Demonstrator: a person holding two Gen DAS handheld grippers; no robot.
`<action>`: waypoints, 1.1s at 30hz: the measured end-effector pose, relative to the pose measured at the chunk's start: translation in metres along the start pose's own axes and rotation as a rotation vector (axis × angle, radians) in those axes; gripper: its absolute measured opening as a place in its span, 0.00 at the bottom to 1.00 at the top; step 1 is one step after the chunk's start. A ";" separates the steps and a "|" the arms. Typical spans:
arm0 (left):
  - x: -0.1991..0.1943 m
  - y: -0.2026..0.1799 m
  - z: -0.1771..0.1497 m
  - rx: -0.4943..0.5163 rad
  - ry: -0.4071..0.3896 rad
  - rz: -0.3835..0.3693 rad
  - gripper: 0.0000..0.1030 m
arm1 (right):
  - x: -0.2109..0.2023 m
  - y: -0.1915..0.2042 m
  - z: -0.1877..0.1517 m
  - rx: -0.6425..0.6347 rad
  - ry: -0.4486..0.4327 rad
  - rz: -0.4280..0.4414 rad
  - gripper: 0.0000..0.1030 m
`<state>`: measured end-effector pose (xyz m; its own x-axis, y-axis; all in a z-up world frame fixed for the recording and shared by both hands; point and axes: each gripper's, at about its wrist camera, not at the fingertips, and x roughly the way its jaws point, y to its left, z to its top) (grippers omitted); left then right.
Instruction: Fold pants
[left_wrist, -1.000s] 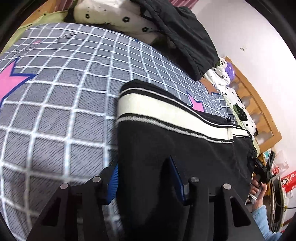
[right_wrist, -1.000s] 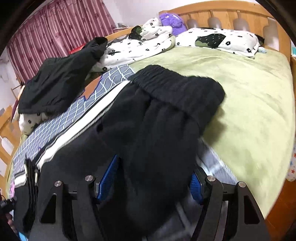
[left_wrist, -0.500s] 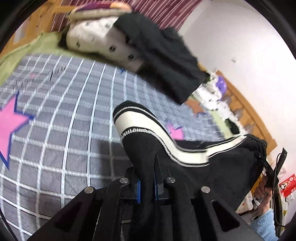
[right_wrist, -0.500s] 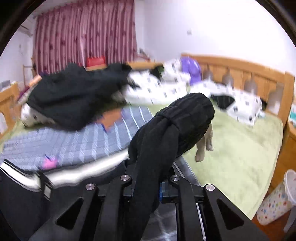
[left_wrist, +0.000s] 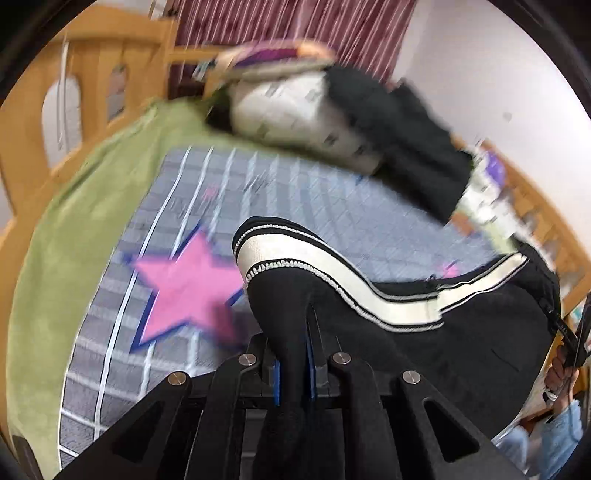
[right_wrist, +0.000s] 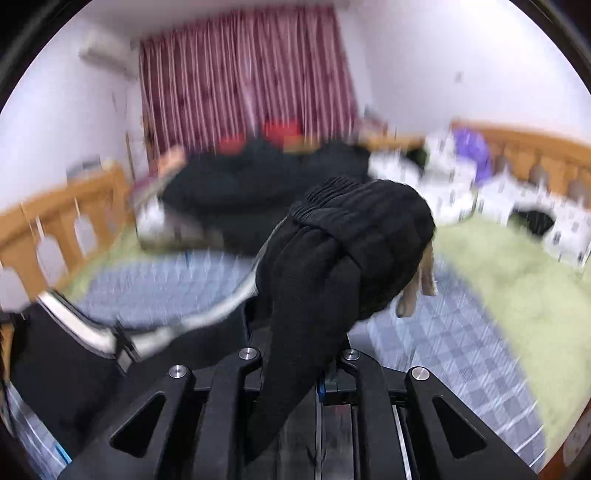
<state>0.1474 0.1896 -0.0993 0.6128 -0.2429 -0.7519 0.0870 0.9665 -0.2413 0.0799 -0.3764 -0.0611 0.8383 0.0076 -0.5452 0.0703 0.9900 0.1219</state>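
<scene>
Black pants (left_wrist: 436, 343) with a white side stripe hang lifted above the grey checked bedspread (left_wrist: 295, 192). My left gripper (left_wrist: 295, 354) is shut on the hem end of the leg, and the fabric bulges up over its fingers. In the right wrist view my right gripper (right_wrist: 295, 354) is shut on the bunched elastic waistband (right_wrist: 354, 236), which droops forward off the jaws. The striped leg sags between both ends down to the left (right_wrist: 74, 332). Both views are blurred by motion.
A pile of black clothes (right_wrist: 258, 177) and white patterned bedding (left_wrist: 295, 110) lies at the back of the bed. Wooden rails (right_wrist: 44, 229) frame the bed, over green sheet (right_wrist: 517, 280). A person's hand (left_wrist: 561, 369) holds the other gripper at right.
Both grippers went from open around the pants to shut on them, then rose and carried the fabric off the bedspread. The views tilted up toward the curtain and headboard.
</scene>
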 end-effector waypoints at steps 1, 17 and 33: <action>0.013 0.008 -0.008 -0.016 0.030 0.015 0.12 | 0.019 -0.001 -0.016 -0.008 0.069 -0.009 0.12; 0.004 -0.031 0.002 0.120 -0.136 0.124 0.55 | -0.010 -0.026 -0.035 -0.039 0.095 -0.126 0.40; 0.052 -0.045 -0.017 0.093 0.017 0.186 0.56 | 0.037 0.031 -0.030 -0.100 0.248 -0.071 0.43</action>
<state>0.1620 0.1317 -0.1374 0.6115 -0.0606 -0.7889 0.0465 0.9981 -0.0407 0.0970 -0.3409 -0.1027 0.6745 -0.0401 -0.7372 0.0599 0.9982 0.0005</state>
